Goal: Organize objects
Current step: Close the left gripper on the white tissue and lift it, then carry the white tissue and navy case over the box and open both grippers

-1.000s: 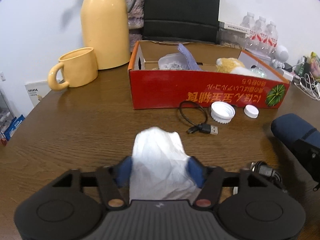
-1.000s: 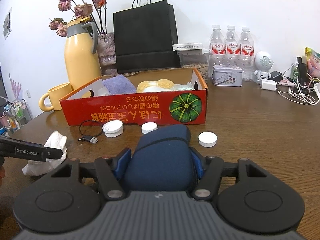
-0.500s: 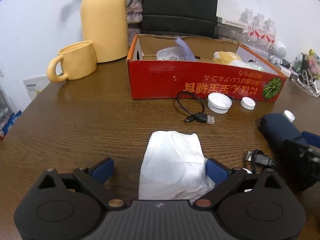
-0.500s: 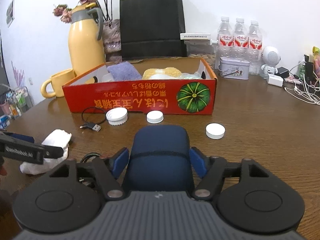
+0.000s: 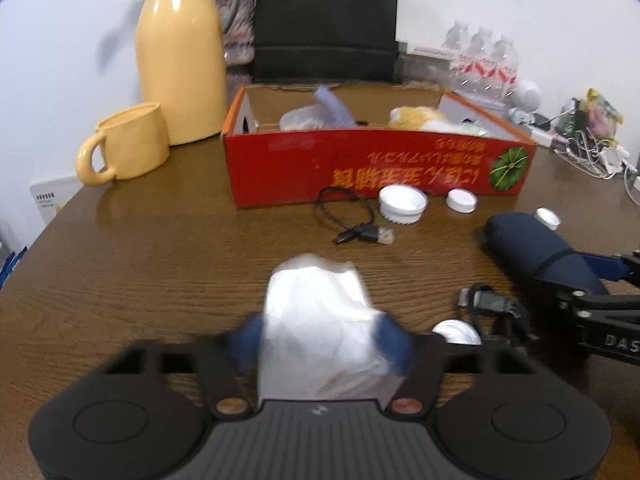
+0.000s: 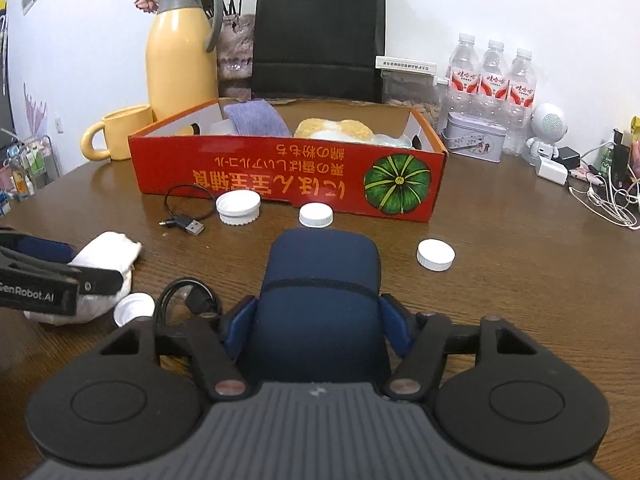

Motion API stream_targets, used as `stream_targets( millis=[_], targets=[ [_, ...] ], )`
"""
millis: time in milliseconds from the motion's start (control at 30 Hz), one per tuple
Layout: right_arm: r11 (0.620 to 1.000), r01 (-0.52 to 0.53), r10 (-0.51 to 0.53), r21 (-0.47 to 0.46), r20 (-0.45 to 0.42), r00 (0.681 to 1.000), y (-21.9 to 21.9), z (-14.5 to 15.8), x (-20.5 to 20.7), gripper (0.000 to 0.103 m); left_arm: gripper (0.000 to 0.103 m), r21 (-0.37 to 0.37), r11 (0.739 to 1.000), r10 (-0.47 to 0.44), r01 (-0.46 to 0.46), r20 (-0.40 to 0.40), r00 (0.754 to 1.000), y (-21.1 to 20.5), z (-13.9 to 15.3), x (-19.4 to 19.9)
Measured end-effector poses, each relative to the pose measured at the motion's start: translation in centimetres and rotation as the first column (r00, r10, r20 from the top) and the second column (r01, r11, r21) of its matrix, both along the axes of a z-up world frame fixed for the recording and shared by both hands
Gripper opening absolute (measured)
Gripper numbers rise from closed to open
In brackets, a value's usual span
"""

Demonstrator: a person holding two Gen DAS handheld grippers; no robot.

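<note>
On the worktop (image 5: 160, 264), my left tongs (image 5: 320, 334) had just closed onto the white tissue (image 5: 320, 320); my right tongs (image 6: 318, 326) gripped the navy pouch (image 6: 320, 280).

The left gripper (image 5: 320, 336) points forward and down toward the red cardboard box (image 5: 376, 168), its blue pads blurred; its jaws have just been closing and now press both sides of a crumpled white tissue (image 5: 320, 320); the right gripper (image 6: 318, 324) also tilts down toward that box, on the side nearer the pumpkin picture; its jaws have just narrowed a little, blue pads against a dark blue soft case (image 6: 320, 292) lying between them.
</note>
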State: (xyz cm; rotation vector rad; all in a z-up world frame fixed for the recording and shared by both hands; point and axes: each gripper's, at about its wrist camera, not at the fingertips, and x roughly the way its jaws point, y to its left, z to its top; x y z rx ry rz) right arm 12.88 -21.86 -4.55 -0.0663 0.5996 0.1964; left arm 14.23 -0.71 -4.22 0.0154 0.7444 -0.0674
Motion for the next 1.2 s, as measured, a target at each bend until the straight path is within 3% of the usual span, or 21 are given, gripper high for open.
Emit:
stream_targets(
  millis=[67, 167, 600, 967, 1200],
  targets=[
    [1.000, 0.000, 0.000, 0.009, 0.004, 1.000, -0.1, 0.0, -0.2, 0.065, 0.039, -0.019, 1.000, -0.003, 0.003, 0.002, 1.000, 0.0, 0.2, -0.1],
    [1.000, -0.002, 0.002, 0.021, 0.015, 1.000, 0.0, 0.2, -0.5, 0.064, 0.035, -0.042, 0.999, 0.001, -0.001, 0.003, 1.000, 0.2, 0.4, -0.1],
    [0.998, 0.000, -0.009, 0.061, 0.143, 0.990, 0.4, 3.6, -0.5, 0.064, 0.035, -0.072, 0.997, 0.003, 0.006, 0.120, 0.993, 0.2, 4.8, 1.0],
    [0.995, -0.004, -0.022, 0.103, 0.247, 0.969, 2.3, 7.8, 4.6, 0.064, 0.035, -0.101, 0.995, 0.037, -0.014, 0.237, 0.971, -0.8, 9.2, 6.6],
    [0.991, -0.006, -0.028, 0.132, 0.249, 0.968, 3.5, 8.2, 9.0, 0.064, 0.035, -0.109, 0.993, 0.079, -0.052, 0.262, 0.962, -0.1, 9.7, 10.7]
  ],
)
